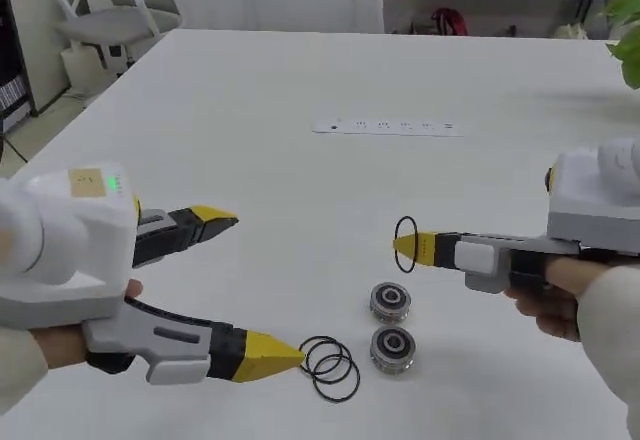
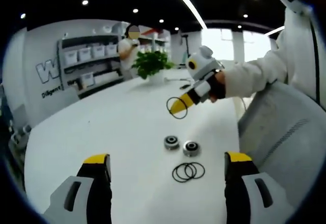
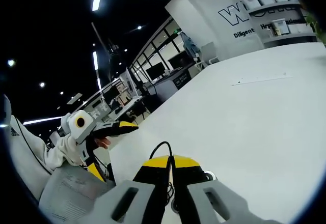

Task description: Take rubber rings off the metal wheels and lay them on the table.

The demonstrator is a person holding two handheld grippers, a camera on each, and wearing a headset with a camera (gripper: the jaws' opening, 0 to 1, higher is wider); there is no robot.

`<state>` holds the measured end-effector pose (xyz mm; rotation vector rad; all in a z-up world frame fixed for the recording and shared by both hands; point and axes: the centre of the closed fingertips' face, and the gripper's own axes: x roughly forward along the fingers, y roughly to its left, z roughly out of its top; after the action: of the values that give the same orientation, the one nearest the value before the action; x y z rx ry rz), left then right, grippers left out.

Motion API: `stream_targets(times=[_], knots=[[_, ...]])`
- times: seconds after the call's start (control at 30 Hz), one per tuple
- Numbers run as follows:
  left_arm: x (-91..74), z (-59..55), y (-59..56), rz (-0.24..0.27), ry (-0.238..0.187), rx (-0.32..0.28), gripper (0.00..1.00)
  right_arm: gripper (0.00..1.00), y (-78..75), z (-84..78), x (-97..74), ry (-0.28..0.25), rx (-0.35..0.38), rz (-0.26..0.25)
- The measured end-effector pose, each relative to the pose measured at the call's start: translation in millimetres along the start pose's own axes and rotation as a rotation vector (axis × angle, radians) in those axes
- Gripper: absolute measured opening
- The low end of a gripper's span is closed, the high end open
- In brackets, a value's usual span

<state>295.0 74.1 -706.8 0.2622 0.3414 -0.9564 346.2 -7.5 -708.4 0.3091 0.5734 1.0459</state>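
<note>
The right gripper [image 1: 402, 246] has its yellow tips closed together on one rubber ring [image 1: 405, 218]. The part of the ring between the tips is hidden. The ring stands on its edge, taller than wide in the head view, and its opening faces along the gripper. The left gripper [image 1: 268, 288] is wide apart and holds nothing. Just below the right gripper's tips, two metal wheels [image 1: 390, 301] lie flat on the table [image 1: 300, 90] with the hub up. In the right gripper view they are almost covered by the jaws. Three loose rings [image 1: 330, 365] lie flat and overlapping beside the lower tip of the left gripper. On the far wall the lettering [image 3: 247, 32] is cut off; only a big "W" and "Diligent" can be read.
</note>
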Motion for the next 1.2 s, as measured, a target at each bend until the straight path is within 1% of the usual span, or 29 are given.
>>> stream_targets(times=[0.03, 0.13, 0.27, 0.37, 0.5, 0.87, 1.03, 1.2], knots=[[0.8, -2.3, -0.6, 0.0, 0.006, 0.001, 0.93, 0.0, 2.6, -0.7, 0.9, 0.004, -0.006, 0.006], [4.1, -13.9, -1.5, -0.004, 0.036, -0.011, 0.93, 0.0, 10.7, -2.9, 3.4, 0.023, -0.035, 0.025], [6.5, -20.4, -7.1, -0.021, 0.053, -0.017, 0.93, 0.0, 14.7, -6.6, 5.5, 0.042, -0.059, 0.033], [7.0, -26.3, -7.1, -0.023, 0.067, -0.021, 0.93, 0.0, 16.0, -9.1, 6.4, 0.052, -0.065, 0.037], [6.8, -31.2, -7.9, -0.025, 0.079, -0.027, 0.93, 0.0, 17.6, -11.8, 7.6, 0.063, -0.072, 0.04], [9.4, -37.9, -12.6, -0.046, 0.089, -0.035, 0.93, 0.0, 17.1, -23.3, 11.9, 0.106, -0.1, 0.029], [9.3, -35.5, -13.0, -0.048, 0.078, -0.036, 0.93, 0.0, 16.3, -32.6, 15.5, 0.139, -0.112, 0.026], [9.7, -35.4, -13.7, -0.052, 0.076, -0.039, 0.93, 0.0, 14.9, -41.6, 18.8, 0.166, -0.129, 0.024]])
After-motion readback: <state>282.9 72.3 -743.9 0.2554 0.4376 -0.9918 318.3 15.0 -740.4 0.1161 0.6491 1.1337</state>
